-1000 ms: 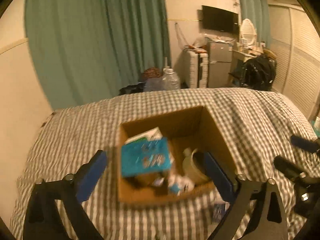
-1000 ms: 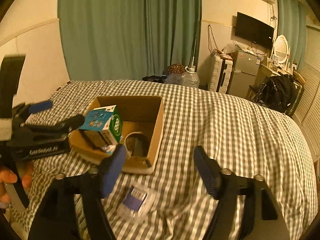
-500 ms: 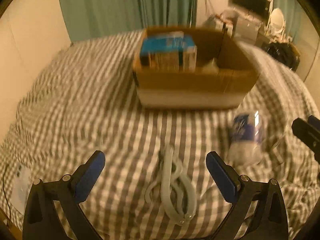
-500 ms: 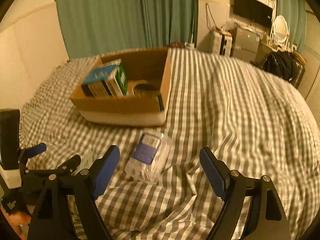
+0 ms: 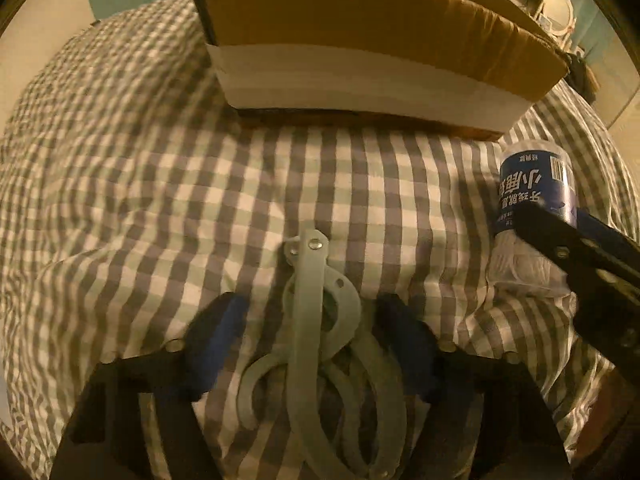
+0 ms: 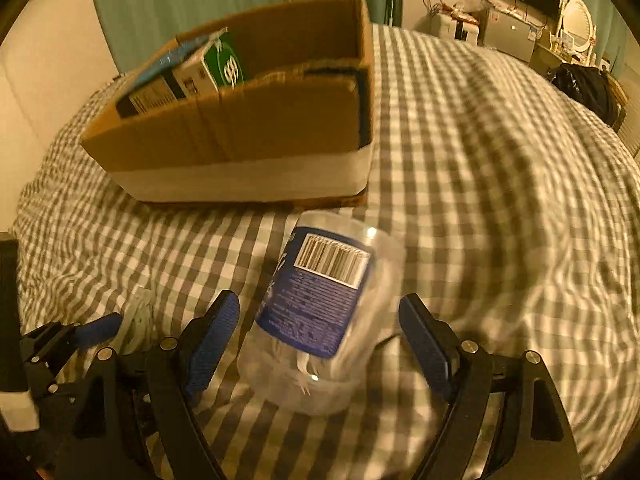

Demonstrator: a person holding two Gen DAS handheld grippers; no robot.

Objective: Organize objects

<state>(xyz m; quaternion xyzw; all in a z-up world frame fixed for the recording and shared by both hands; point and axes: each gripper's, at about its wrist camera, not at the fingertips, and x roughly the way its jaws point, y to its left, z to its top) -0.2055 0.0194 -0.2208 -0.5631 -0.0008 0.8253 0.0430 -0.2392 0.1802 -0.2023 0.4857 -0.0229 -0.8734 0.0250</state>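
Low over the checked bedspread (image 5: 160,184), the left gripper (image 5: 312,344) sits with its jaws spread wide on either side of a pale green plastic clip (image 5: 312,332), a folded piece of rings and a straight bar that lies flat on the cloth. Its blue pads (image 5: 216,336) stand just beside the clip's rings, and whether they touch is hard to tell.

Further right, the right gripper (image 6: 320,336) is open as well, its fingers flanking a clear plastic jar (image 6: 320,312) with a dark blue label and a barcode. This jar lies on its side on the bedspread, apart from both pads. In the left wrist view the same jar shows at the right edge, partly behind the right gripper's black frame.

Beyond both things stands a cardboard box (image 6: 248,120) with a white band around its base, just past the jar. Inside it, at the left end, a green and blue carton (image 6: 192,72) leans tilted above the rim.
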